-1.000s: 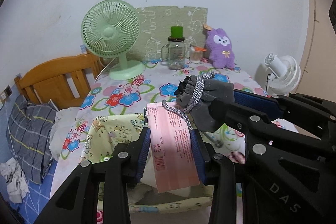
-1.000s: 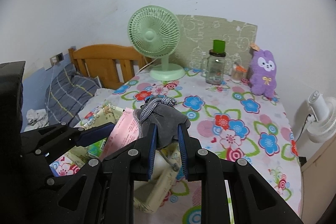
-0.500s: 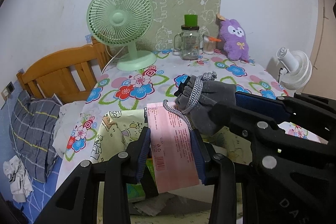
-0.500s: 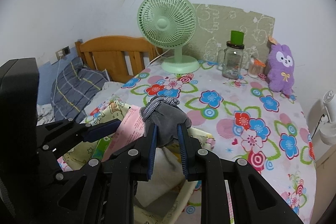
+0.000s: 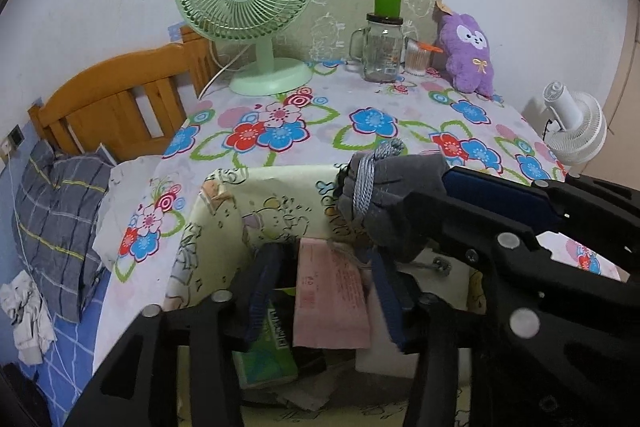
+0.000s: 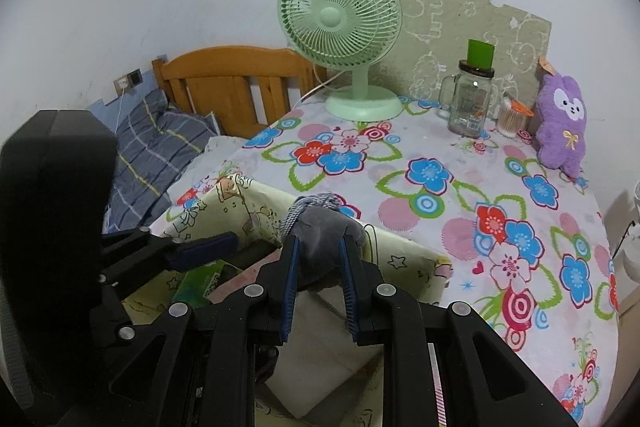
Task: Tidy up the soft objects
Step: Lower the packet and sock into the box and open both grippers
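My left claw (image 5: 326, 281) is clamped on a pink tag (image 5: 330, 301) that hangs long-axis down into the box (image 5: 224, 223); the tag's lower end and the box contents are shadowed and hard to read, though a green pack (image 5: 266, 351) shows. My right claw (image 6: 318, 269) grips a grey pouch (image 6: 324, 231) over the box's mouth, its corded neck (image 6: 306, 209) pointing up and away; its lower half is hidden behind my fingers (image 6: 290, 283). Beyond, on the bench (image 6: 460, 195), stand a fan (image 6: 340, 15), jar (image 6: 470, 103) and purple plush (image 6: 560, 119).
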Demonstrator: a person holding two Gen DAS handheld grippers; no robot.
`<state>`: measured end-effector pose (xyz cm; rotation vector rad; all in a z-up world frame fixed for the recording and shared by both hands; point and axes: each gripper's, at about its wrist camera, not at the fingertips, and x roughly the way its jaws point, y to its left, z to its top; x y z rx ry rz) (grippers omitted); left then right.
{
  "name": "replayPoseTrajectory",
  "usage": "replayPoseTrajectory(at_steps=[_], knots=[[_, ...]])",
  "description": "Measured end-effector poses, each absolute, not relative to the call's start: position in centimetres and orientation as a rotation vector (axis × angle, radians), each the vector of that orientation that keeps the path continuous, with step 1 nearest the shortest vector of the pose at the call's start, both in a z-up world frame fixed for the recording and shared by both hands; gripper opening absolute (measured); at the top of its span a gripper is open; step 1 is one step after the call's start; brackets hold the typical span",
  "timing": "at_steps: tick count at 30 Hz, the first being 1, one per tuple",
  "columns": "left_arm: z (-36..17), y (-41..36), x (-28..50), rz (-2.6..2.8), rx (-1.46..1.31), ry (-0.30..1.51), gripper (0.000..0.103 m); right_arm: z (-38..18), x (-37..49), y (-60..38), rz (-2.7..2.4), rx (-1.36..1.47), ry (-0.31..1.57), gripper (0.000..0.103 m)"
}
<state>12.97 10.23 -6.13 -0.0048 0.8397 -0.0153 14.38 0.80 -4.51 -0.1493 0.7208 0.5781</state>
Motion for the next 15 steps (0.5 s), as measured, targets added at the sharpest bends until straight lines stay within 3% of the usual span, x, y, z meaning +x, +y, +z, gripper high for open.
replayPoseTrajectory(at_steps=[3,15], knots=[[-6.0,10.3,12.6,-0.022,-0.006,0.831,0.066,-4.8,14.5,1.0,0.591,-0.146,0.732,0.023],[-5.9,9.6,11.6,-0.030,0.016,0.829,0.075,-5.9,14.7,1.7,0.642,-0.115,0.781,0.024]])
